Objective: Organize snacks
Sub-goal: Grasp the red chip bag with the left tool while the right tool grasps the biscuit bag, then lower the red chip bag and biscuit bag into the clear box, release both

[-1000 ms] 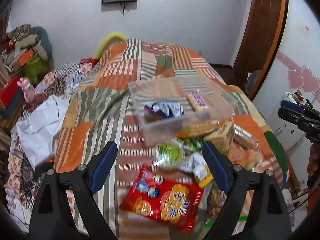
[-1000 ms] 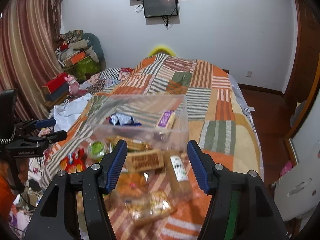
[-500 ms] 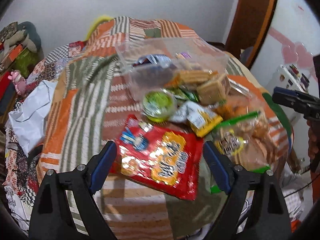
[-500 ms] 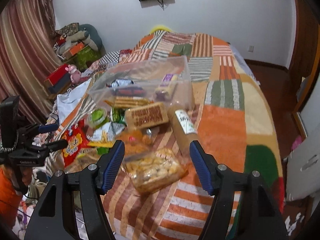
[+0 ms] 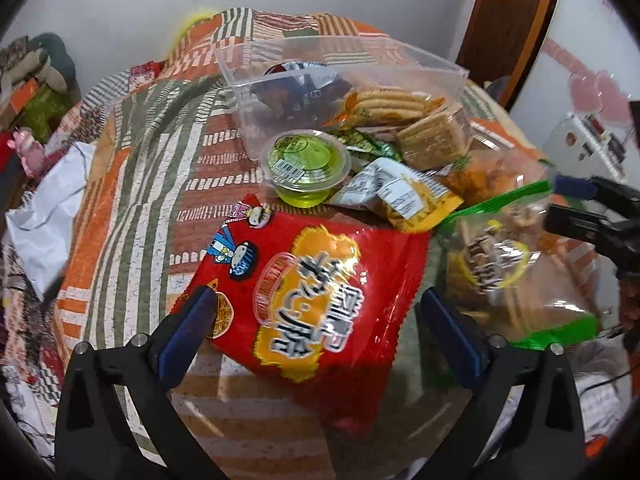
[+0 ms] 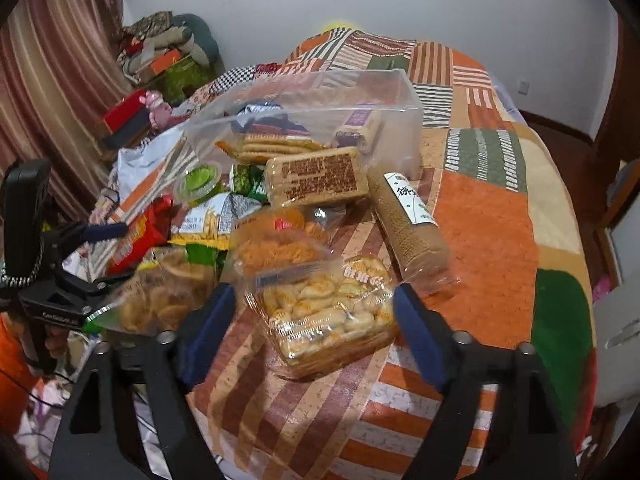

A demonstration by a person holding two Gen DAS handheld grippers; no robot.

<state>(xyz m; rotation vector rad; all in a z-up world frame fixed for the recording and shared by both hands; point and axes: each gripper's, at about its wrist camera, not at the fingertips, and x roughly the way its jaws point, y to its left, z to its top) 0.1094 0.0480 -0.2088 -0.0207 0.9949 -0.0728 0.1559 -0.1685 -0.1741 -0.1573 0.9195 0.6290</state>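
1. Snacks lie heaped on a patchwork bedspread (image 6: 480, 216), and a clear plastic bin (image 5: 400, 52), already holding a few packets, stands beyond the heap from both tools.
2. The left gripper (image 5: 316, 320) is spread wide and holds nothing; a red crisp bag (image 5: 316, 280) lies straight ahead, between and just past its blue fingertips (image 5: 192, 312).
3. The right gripper (image 6: 312, 316) is also wide and empty, with a clear tray of small pastries (image 6: 324, 312) lying between its fingers.
4. Risk, as I judge it: the red bag is glossy, puffed film, so jaws closing on its flat face may slide off or crush the crisps; pinching a crimped edge looks safer.
5. The pastry tray is thin, rigid, crackly plastic, and a hard squeeze could buckle it or pop its lid.
6. Ahead of the left tool a round green jelly cup (image 5: 306, 164) with a foil lid sits against the bin wall; dragging the red bag could tip it.
7. Ahead and to the right of the right tool lies a long brown cylinder roll (image 6: 408, 224) in clear wrap, which could roll if nudged.
8. The two tools work close together over soft, uneven bedding, so a collision or shifting packets is possible.
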